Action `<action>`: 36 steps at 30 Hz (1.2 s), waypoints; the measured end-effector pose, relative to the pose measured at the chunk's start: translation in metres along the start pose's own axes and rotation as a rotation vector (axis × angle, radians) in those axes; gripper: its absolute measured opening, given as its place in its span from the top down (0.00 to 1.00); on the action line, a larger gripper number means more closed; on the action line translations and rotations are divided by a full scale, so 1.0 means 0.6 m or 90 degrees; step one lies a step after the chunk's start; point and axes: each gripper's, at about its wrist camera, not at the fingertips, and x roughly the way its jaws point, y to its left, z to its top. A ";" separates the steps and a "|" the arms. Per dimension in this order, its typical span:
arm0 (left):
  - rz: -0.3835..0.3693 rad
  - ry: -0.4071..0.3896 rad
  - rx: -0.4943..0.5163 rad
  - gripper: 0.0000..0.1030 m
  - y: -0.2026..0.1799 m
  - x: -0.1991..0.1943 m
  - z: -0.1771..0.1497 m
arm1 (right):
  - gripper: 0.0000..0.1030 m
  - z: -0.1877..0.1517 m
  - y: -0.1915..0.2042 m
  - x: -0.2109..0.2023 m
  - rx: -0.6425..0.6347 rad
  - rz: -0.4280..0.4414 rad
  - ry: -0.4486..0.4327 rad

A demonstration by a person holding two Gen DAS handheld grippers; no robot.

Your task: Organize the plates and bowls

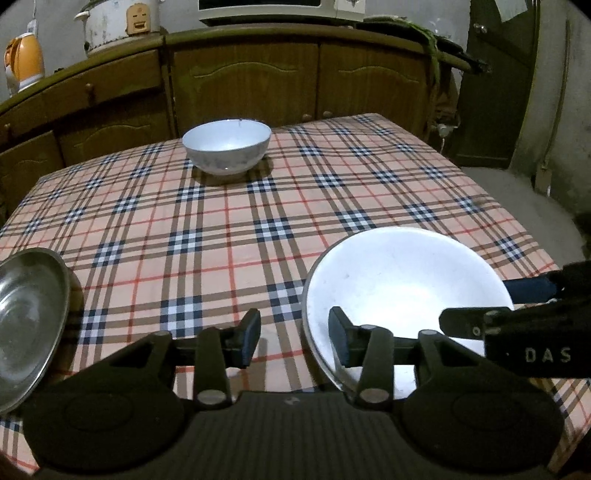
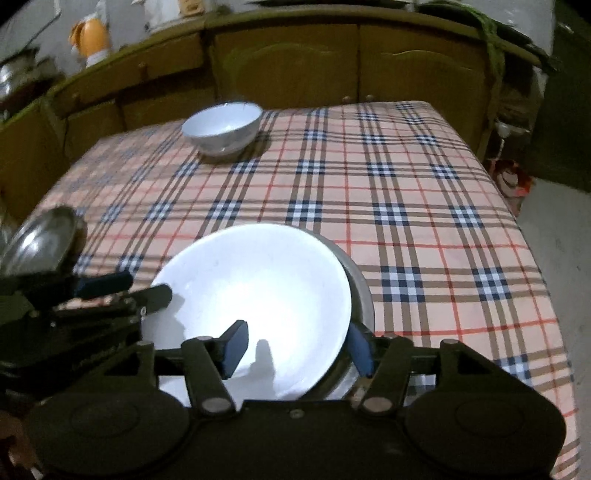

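A white plate (image 1: 402, 280) (image 2: 258, 288) lies near the table's front edge, on top of a grey metal dish (image 2: 364, 295) whose rim shows at its right. My left gripper (image 1: 295, 341) is open and straddles the plate's left rim, one pad outside over the cloth and one over the plate. My right gripper (image 2: 297, 349) is open across the right rim, with neither pad pressing. A white bowl (image 1: 227, 151) (image 2: 221, 129) stands upright at the far side. A metal plate (image 1: 29, 317) (image 2: 40, 240) sits at the left edge.
A plaid cloth (image 1: 229, 229) covers the table. Brown cabinets (image 1: 258, 77) stand right behind its far edge, with an orange kettle (image 1: 24, 62) and a white pot (image 1: 118, 22) on top. The floor (image 2: 554, 236) drops away to the right.
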 end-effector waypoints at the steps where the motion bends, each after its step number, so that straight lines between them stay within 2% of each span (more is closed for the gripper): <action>1: 0.000 0.001 0.002 0.54 0.000 0.002 0.000 | 0.28 0.002 0.003 -0.001 -0.017 -0.011 0.003; 5: -0.007 0.005 -0.002 0.53 0.003 0.005 -0.002 | 0.27 0.008 0.003 -0.005 -0.060 -0.071 0.007; 10: -0.023 -0.008 -0.020 0.54 0.014 -0.004 0.005 | 0.27 0.013 -0.031 -0.017 0.020 -0.031 -0.028; 13: -0.027 -0.020 -0.033 0.54 0.022 -0.012 0.018 | 0.27 0.023 -0.038 -0.024 0.052 -0.025 -0.058; 17: -0.012 -0.037 -0.041 0.53 0.035 -0.020 0.047 | 0.27 0.047 -0.040 -0.032 0.078 -0.001 -0.106; 24: 0.035 -0.049 -0.060 0.51 0.070 -0.018 0.095 | 0.27 0.098 -0.014 -0.029 0.063 0.025 -0.146; 36: 0.075 -0.038 -0.057 0.51 0.124 0.031 0.149 | 0.27 0.177 0.016 0.039 0.047 0.049 -0.151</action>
